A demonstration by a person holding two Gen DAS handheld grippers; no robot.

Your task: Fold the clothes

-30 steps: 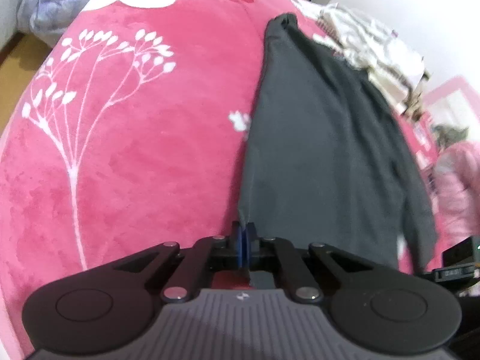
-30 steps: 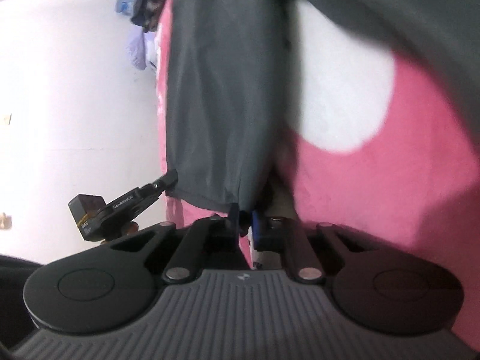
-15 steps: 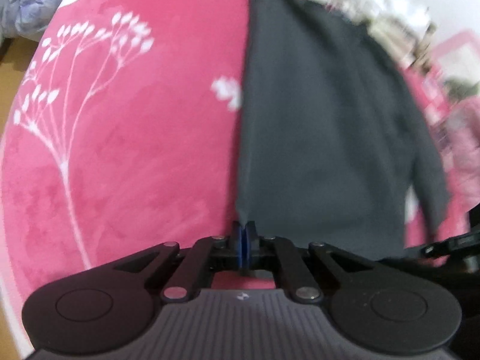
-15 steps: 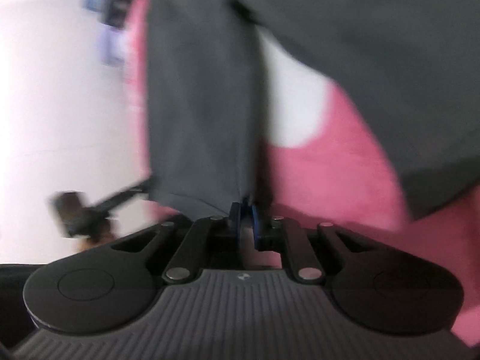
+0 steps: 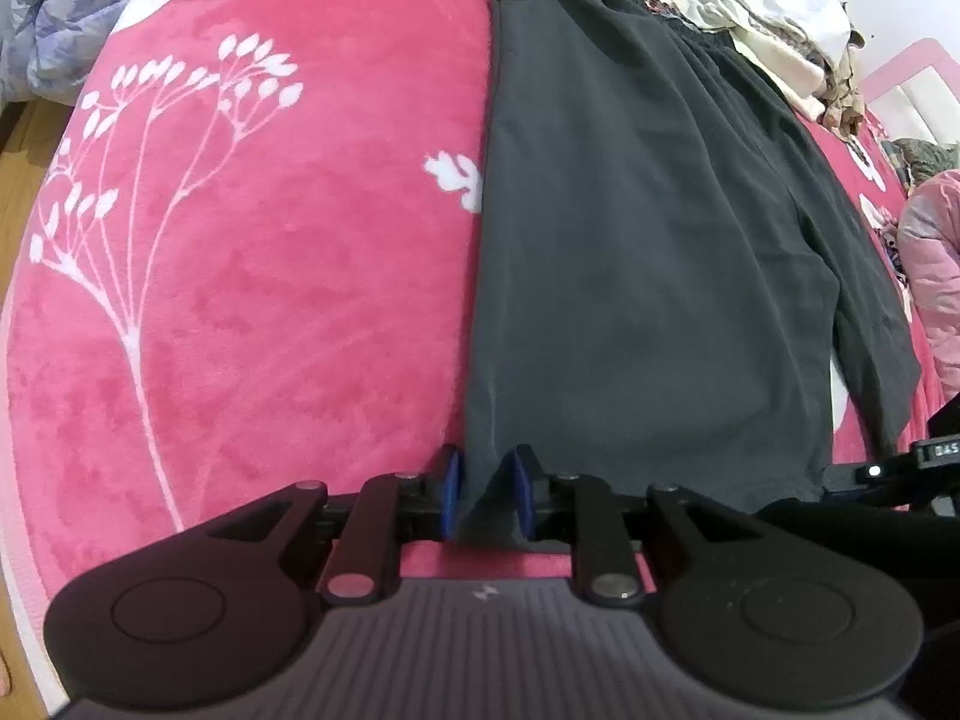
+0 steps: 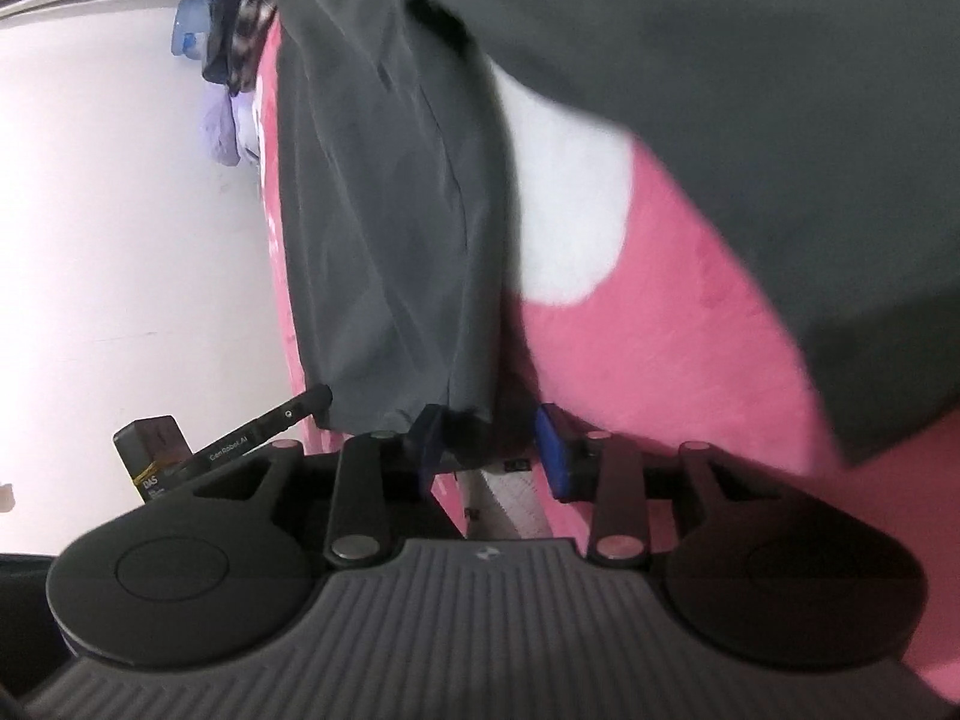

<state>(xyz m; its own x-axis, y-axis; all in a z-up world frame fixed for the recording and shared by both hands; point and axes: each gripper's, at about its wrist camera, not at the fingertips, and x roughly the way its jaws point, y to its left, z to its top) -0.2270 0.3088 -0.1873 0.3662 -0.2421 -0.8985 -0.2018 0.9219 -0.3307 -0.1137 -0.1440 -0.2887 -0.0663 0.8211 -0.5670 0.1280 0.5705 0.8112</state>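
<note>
A dark grey garment is spread flat on a pink blanket printed with white flowers — a pile of clothes is heaped beyond it. Both the left gripper and right gripper are opening, the hem lying loose between unpressed pads.

One dark grey garment, one pink floral blanket, two tools, left, right, one clothes pile

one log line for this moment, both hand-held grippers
left hand-held gripper: opening, hem between pads | right hand-held gripper: opening, hem at left pad | dark garment: flat on pink blanket
</note>
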